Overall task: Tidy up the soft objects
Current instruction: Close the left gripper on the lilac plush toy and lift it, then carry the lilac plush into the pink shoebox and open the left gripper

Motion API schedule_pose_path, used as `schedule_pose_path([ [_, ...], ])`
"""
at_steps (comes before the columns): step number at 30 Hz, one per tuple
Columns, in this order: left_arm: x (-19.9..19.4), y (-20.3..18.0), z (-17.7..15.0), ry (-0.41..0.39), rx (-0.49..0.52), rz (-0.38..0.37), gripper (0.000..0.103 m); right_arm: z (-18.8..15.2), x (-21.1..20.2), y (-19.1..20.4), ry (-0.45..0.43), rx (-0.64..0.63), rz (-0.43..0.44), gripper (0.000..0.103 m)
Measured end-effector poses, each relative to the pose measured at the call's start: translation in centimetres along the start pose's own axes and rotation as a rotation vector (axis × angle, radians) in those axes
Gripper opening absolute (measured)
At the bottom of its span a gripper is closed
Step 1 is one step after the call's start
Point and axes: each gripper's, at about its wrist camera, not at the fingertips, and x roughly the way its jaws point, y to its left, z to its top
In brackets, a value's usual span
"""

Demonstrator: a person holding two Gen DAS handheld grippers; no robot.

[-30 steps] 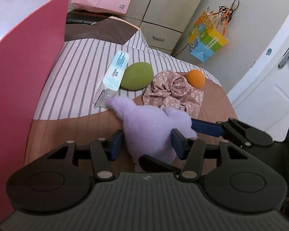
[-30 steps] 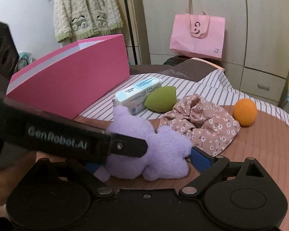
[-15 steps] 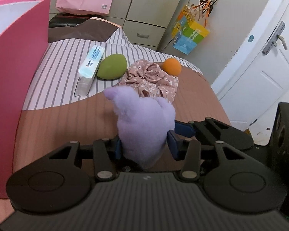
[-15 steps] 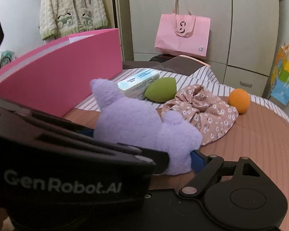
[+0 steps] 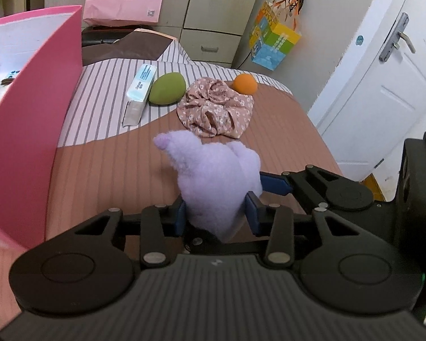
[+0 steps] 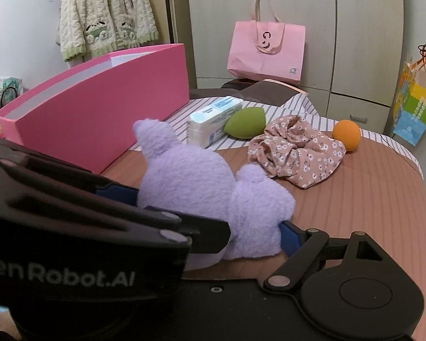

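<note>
A purple plush toy [image 5: 213, 176] hangs just above the brown bed cover, upright between my left gripper's [image 5: 215, 214] blue pads. Those jaws are closing and squeeze the toy's lower part. My right gripper [image 6: 213, 227] stands wide around the same toy [image 6: 201, 187]. One of its blue fingers [image 5: 272, 183] touches the toy's right side. The other is hidden behind the left gripper's black housing [image 6: 71, 213]. An open pink box [image 5: 28, 142] stands on the left.
Farther up the bed lie a tissue pack [image 5: 140, 93], a green egg-shaped sponge [image 5: 167, 88], a floral cloth [image 5: 215, 108] and an orange ball [image 5: 244, 83]. A pink bag [image 6: 265, 48] leans on the cupboards behind. A white door [image 5: 383, 85] is on the right.
The plush toy has come up off the bed and now stands upright. My left jaws have narrowed onto it. Both grippers have drawn back from the items on the bed.
</note>
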Motion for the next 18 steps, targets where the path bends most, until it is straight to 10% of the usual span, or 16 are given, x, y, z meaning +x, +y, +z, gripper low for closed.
schedule_pose_path([
  [18,-8.2,0.9,-1.3,0.158,0.034,-0.101,0.038,0.4,-6.7,6.1,0.045,-0.191,0.055,0.089],
])
